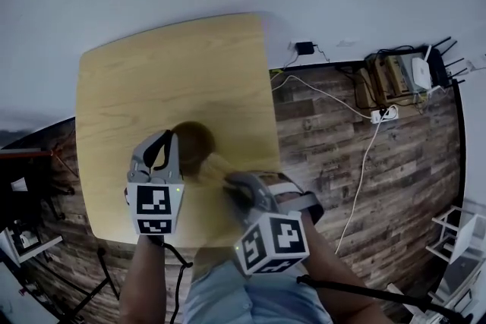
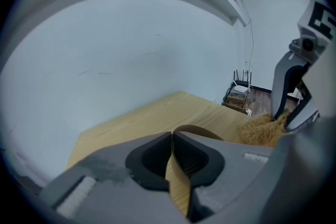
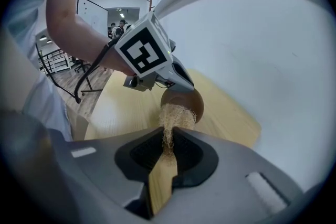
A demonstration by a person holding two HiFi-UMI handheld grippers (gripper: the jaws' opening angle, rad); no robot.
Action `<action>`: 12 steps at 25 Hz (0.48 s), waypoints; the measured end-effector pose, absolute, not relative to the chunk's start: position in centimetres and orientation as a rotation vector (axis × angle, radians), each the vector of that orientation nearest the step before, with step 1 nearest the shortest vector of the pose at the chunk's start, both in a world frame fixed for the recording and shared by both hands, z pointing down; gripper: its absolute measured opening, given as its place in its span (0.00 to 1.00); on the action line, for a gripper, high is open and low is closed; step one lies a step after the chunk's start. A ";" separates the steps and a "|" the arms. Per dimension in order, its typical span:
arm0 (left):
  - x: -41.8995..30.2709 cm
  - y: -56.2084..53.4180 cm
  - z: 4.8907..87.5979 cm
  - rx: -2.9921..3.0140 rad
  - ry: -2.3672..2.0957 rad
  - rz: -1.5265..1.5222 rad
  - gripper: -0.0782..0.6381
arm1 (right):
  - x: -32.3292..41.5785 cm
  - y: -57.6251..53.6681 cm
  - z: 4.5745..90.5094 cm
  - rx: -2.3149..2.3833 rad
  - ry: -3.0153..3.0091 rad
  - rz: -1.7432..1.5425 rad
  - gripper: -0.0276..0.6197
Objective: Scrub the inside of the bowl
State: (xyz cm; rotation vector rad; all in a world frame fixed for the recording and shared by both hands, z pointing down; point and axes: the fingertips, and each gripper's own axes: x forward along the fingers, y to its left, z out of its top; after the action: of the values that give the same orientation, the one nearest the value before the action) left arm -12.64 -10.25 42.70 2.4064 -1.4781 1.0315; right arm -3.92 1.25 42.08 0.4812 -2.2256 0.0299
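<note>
Two claws over tabletop (image 1: 175, 64): left claw (image 2: 172, 136) clamped on rim of bowl (image 1: 194, 144), right claw (image 3: 168, 136) pinching fibre scrubber (image 3: 170, 118); bowl, mid-tabletop, lies at right claw's twelve o'clock, scrubber tip at its mouth.

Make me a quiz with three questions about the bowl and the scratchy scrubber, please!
1. Where is the scrubber? A on the floor; B between the right gripper's jaws; C on a chair.
2. What colour is the bowl? A brown; B blue; C white.
3. How do the left gripper's jaws stand? A wide apart; B shut on a spoon; C shut on the bowl's rim.
Answers: 1 B, its fibres run down between the jaws in the right gripper view. 2 A, it shows dark brown against the tan table. 3 C, the rim's thin edge sits clamped between them.
</note>
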 end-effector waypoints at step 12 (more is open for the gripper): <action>-12.2 -10.1 42.4 2.437 -1.465 1.008 0.16 | -5.1 -0.9 42.7 0.518 -2.202 0.030 0.13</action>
State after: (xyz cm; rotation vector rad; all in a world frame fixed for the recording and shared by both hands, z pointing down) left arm -12.17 -10.05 42.43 2.4367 -1.4653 1.0078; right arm -5.12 -0.88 42.69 0.5175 -2.2017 0.0299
